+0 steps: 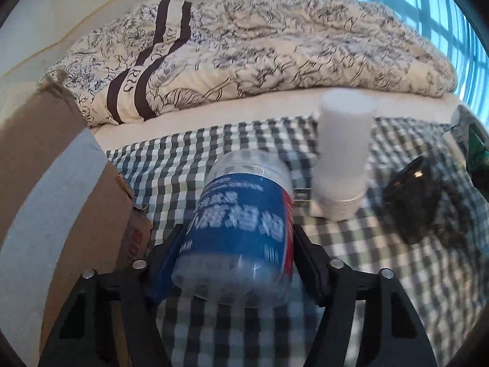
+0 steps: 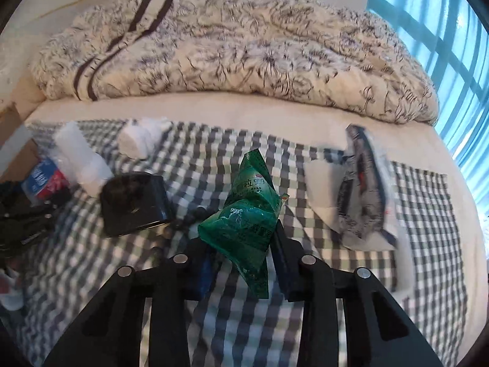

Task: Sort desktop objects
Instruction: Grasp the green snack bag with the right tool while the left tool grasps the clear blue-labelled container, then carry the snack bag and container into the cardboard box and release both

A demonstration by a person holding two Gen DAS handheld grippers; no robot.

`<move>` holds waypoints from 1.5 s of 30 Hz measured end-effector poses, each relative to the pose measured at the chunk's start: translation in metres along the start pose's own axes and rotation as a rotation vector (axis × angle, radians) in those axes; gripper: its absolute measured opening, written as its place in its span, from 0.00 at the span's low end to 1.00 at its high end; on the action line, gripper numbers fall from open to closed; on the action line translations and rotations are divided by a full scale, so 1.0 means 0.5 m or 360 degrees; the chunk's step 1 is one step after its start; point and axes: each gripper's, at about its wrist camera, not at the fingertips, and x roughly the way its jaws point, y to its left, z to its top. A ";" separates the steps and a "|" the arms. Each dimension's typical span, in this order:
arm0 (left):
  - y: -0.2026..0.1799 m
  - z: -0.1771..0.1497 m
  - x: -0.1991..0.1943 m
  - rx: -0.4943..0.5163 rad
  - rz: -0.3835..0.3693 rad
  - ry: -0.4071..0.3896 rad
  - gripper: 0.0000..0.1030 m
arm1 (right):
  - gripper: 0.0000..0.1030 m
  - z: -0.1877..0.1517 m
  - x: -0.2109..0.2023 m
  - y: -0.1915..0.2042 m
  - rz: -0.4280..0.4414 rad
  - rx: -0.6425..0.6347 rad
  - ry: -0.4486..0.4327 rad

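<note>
Home bedroom: bed with floral duvet (image 1: 275, 46), checked cloth (image 2: 214, 159), window (image 2: 428, 30).

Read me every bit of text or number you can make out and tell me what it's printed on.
"999": green sachet held in the right gripper.
Blue label on the plastic bottle in the left gripper: white Chinese characters, too blurred to read.
Dark band on the quilt: lettering, not legible.
Cardboard box: red print, cut off.
</note>
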 end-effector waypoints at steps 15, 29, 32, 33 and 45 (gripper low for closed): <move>-0.028 -0.045 -0.223 -0.0012 -0.0200 -0.0033 0.61 | 0.32 -0.052 -0.261 0.008 0.0121 0.0010 -0.0139; 0.074 -0.051 -0.432 -0.0176 -0.0282 -0.0192 0.61 | 0.32 -0.095 -0.480 0.071 0.0022 0.0046 -0.0230; 0.099 -0.056 -0.458 -0.0207 -0.0308 -0.0207 0.61 | 0.32 -0.109 -0.508 0.086 0.0015 0.0083 -0.0227; 0.110 -0.057 -0.467 -0.0227 -0.0317 -0.0209 0.61 | 0.32 -0.112 -0.516 0.095 0.0021 0.0097 -0.0224; 0.261 -0.024 -0.542 -0.0253 -0.0229 -0.0312 0.61 | 0.32 -0.045 -0.559 0.255 0.0036 -0.0049 -0.0283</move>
